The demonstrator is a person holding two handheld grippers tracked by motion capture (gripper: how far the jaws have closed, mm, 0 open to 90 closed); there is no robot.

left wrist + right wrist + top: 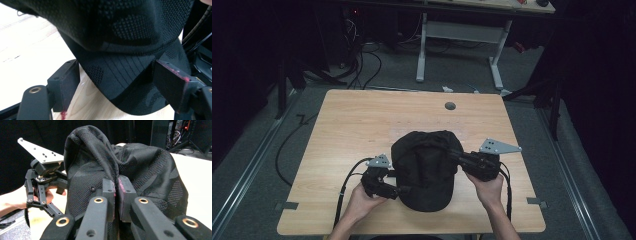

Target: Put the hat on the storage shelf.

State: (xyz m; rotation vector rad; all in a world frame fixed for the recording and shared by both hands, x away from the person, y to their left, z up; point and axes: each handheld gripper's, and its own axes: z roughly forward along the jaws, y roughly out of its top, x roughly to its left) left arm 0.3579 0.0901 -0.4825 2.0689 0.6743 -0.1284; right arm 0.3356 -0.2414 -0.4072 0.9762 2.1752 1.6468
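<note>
A black mesh cap (427, 170) lies on the near half of the wooden table (357, 125), its brim toward the person. My right gripper (457, 156) comes in from the right and is shut on a fold of the crown fabric (110, 167); its pads (109, 188) pinch the cloth between them. My left gripper (401, 190) is at the cap's near left. It stands open with the brim (117, 75) between its wide-set jaws, and I cannot tell whether the pads (170, 80) touch it. A hand holds each gripper.
A round cable hole (450, 106) sits near the table's far edge. Beyond the table stand a white desk frame (422, 50) and loose cables (362, 65) on the floor. Bare tabletop stretches to the left and far side of the cap.
</note>
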